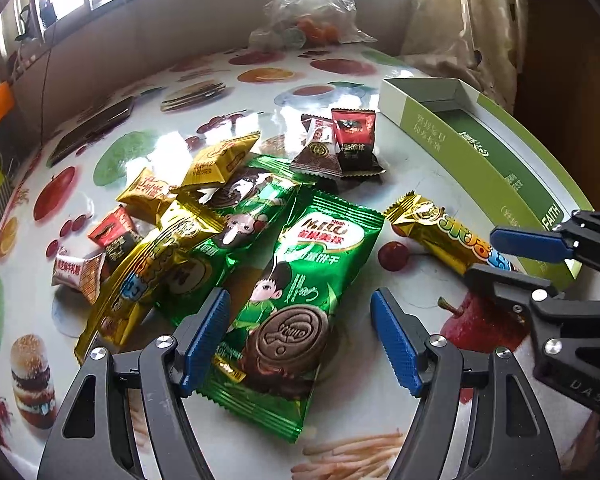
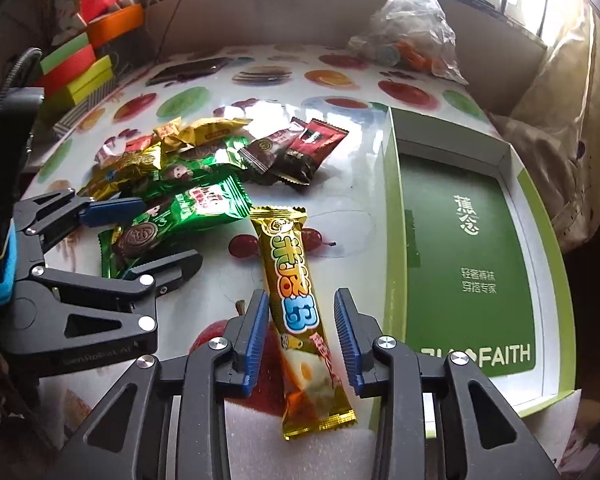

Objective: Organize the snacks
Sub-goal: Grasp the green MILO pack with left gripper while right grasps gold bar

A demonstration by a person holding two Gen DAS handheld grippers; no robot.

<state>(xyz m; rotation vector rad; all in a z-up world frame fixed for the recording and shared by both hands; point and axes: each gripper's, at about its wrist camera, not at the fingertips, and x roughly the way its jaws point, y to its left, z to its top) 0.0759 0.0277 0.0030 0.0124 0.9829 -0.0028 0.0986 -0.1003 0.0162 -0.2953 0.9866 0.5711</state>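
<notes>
The fruit-printed worktop [image 2: 340, 184] carries an open green box [image 2: 468, 248] at its right edge and a snack heap [image 1: 188, 216]. Left tongs [image 1: 300, 340] gape around a green biscuit packet [image 1: 300, 288], not pressing. Right tongs [image 2: 300, 332] stand parted, the gold bar [image 2: 296, 300] lying loose between them.
</notes>
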